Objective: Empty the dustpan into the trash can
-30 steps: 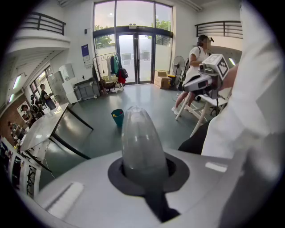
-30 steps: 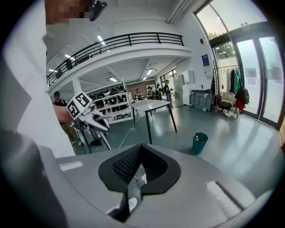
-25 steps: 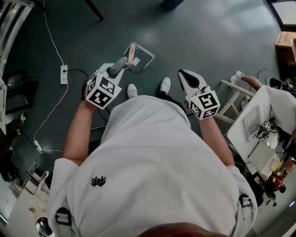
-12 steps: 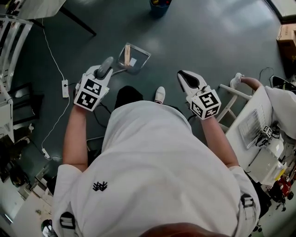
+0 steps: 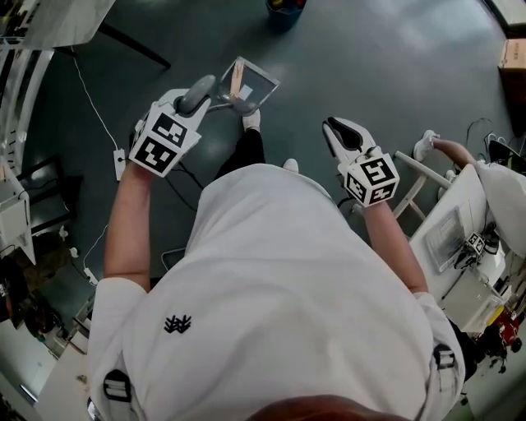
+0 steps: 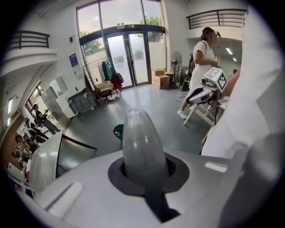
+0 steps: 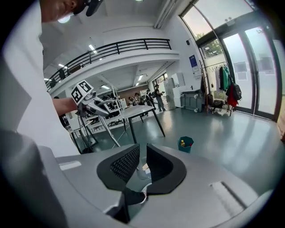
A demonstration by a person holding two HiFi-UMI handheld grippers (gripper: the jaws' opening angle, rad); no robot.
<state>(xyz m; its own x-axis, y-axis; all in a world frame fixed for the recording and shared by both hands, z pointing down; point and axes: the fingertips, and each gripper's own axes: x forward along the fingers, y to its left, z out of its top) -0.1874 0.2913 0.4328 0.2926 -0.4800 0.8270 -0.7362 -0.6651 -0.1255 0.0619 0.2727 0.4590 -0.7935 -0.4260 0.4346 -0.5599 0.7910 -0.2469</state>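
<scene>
A clear dustpan (image 5: 253, 85) holding a small pale scrap hangs over the dark floor ahead of my feet. My left gripper (image 5: 197, 97) is shut on its grey handle (image 6: 143, 144), which fills the left gripper view and hides the jaws. The teal trash can (image 5: 284, 10) stands farther ahead on the floor; it also shows in both gripper views (image 6: 118, 131) (image 7: 185, 143), with something yellow inside. My right gripper (image 5: 334, 128) is held to the right of the dustpan, its jaws a narrow gap apart with nothing between them (image 7: 142, 153).
A white power strip (image 5: 120, 163) and its cable lie on the floor at the left. A white table with a folding frame (image 5: 427, 177) stands at the right. A cardboard box (image 5: 514, 53) sits at the far right. A person (image 6: 202, 53) stands beyond, near glass doors.
The left gripper has carried the dustpan forward and to the right as the person steps ahead. The right gripper has hardly moved.
</scene>
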